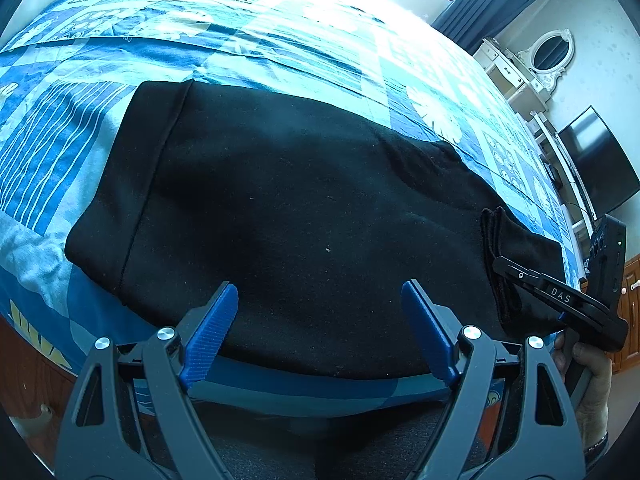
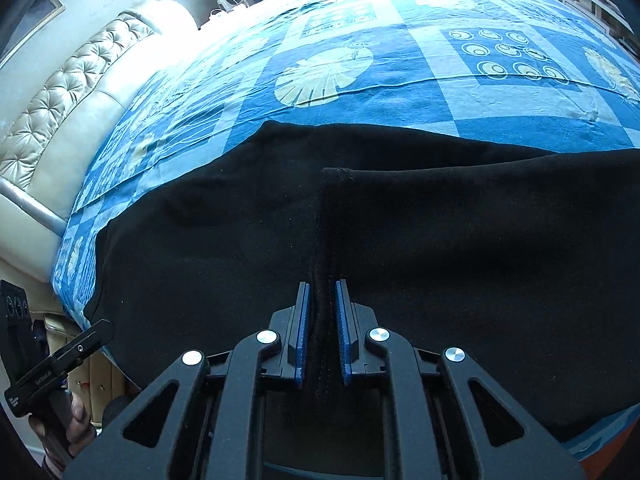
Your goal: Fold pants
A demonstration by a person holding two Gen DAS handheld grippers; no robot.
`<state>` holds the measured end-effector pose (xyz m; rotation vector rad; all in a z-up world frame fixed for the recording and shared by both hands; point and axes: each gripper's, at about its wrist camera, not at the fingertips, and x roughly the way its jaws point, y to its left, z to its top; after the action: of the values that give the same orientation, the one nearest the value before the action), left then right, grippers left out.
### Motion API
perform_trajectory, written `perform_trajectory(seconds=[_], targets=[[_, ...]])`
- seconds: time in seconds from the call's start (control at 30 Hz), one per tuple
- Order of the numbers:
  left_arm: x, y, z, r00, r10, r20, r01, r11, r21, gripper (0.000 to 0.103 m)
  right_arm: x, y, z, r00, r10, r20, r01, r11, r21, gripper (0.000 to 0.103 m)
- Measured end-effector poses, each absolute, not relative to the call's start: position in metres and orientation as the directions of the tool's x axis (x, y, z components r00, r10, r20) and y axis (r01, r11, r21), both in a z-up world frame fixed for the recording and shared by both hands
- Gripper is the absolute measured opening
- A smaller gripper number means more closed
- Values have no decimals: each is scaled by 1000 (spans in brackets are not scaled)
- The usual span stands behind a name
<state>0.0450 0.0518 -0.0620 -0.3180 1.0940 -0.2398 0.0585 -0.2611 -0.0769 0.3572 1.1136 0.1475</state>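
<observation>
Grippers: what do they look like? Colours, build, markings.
The left gripper and the right gripper match: black linkage arms with triangular cutouts, silver round pivot pins, ribbed blue finger pads. White "DAS" lettering shows on the right gripper's side. No cables visible.

A blue patterned bedspread covers the bed. Tufted headboard at left. Oval mirror and dark television stand beyond.
</observation>
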Motion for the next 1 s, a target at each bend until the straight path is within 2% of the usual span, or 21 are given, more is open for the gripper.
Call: perform_trajectory(seconds=[0.17, 0.23, 0.3, 0.4, 0.47, 0.5, 0.53, 0.6, 0.73, 0.87, 0.97, 1.0], targets=[[45, 49, -63, 441, -333, -833, 43, 935, -351, 84, 52, -256, -75, 447, 339, -828, -4, 926, 378, 21], [44, 48, -63, 442, -329, -835, 49, 938, -343, 84, 50, -253, -74, 449, 356, -820, -36, 924, 381, 29], [45, 48, -63, 443, -328, -835, 51, 939, -341, 84, 50, -257, -70, 449, 395, -801, -52, 907, 418, 31], [44, 49, -63, 444, -331, -833, 53, 937, -345, 84, 45, -277, -52, 461, 530, -712, -85, 825, 559, 31], [44, 49, -62, 442, -337, -831, 52, 935, -352, 84, 39, -302, -31, 512, 547, -663, -109, 807, 581, 34], [44, 50, -62, 442, -341, -830, 51, 933, -357, 84, 35, -320, -20, 545, 544, -638, -109, 800, 590, 42], [44, 51, -62, 441, -344, -829, 49, 932, -360, 84, 31, -343, -11, 585, 531, -613, -98, 797, 596, 55], [44, 51, -63, 439, -347, -829, 47, 930, -365, 84, 22, -394, 1, 664, 476, -576, -43, 794, 607, 62], [45, 52, -64, 437, -346, -830, 45, 930, -364, 84, 11, -495, -23, 730, 359, -582, 164, 734, 659, 62], [45, 49, -64, 440, -336, -833, 48, 935, -352, 84, 16, -545, -82, 690, 396, -606, 294, 612, 734, 61], [44, 47, -64, 442, -328, -835, 55, 939, -340, 85, 25, -548, -118, 674, 472, -568, 303, 525, 795, 48], [43, 46, -64, 442, -325, -836, 56, 940, -336, 85, 28, -546, -127, 662, 488, -568, 309, 513, 801, 29]])
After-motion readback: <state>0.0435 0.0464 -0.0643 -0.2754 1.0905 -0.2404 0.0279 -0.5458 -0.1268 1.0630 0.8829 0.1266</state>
